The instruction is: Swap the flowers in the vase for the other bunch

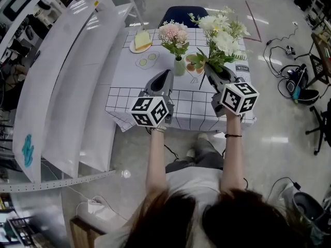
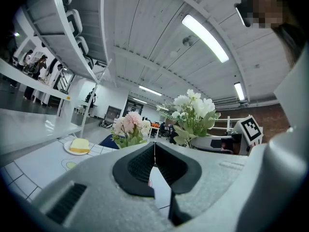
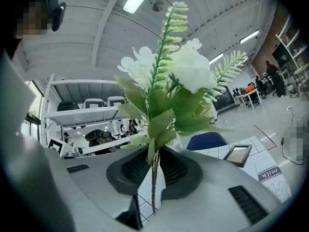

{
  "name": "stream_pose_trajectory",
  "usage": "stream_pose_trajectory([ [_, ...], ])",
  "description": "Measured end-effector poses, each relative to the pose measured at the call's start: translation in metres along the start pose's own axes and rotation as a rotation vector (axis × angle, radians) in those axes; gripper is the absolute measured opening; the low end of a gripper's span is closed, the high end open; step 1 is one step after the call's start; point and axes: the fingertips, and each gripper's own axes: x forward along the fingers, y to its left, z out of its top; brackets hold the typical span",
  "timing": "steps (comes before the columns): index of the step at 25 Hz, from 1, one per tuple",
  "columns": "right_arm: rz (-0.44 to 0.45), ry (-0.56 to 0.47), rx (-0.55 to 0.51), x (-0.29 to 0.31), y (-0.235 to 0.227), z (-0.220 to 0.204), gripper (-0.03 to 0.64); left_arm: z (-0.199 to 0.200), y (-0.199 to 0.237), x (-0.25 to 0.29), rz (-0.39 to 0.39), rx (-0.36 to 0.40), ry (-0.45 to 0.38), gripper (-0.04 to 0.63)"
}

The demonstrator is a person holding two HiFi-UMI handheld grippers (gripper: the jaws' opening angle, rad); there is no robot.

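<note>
Nearest to the person, the L tongs (image 1: 167, 75) are fully closed w/ nothing between them; in the left gripper view the two pads meet in one line. The R tongs (image 1: 209, 69) stand partly open, clamped on the thin stem of the white bunch (image 1: 222, 32). The stem goes upright between the pads & the flower heads rise above, while both tongs point level, away from the person. Just beyond the tips, on the surface (image 1: 129, 81) w/ a grid cloth, stands the vase (image 1: 179, 66), & the pink bunch (image 1: 174, 34) is in it, stems upright. So in my judgement the swap is not yet done: old flowers in, new ones in the air. The relation that counts: the vase lies ahead of the L tongs & a little to their right, between the two tips, & the L tip looks nearer to it than the R one. The pink stems have a vertical long axis, so I think the L tongs must open first, take the stems from the side above the vase rim, then lift straight up. Farther, at the back left of the surface, a plate (image 1: 135, 49) carries a yellow block (image 1: 143, 38), maybe cake. Behind the far edge is a blue chair (image 1: 181, 13).
</note>
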Motion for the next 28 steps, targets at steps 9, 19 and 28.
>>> stream_pose_trajectory([
  [9, 0.014, 0.023, 0.014, 0.024, -0.028, 0.001, 0.054, -0.005, 0.020, 0.022, 0.046, -0.046, -0.018, 0.014],
  [19, 0.033, 0.044, 0.039, 0.056, -0.064, 0.005, 0.054, -0.026, 0.042, 0.058, 0.101, -0.069, 0.055, 0.014],
  [28, 0.057, 0.077, 0.041, 0.077, -0.084, 0.006, 0.054, -0.040, 0.050, 0.081, 0.117, -0.095, 0.089, 0.015],
])
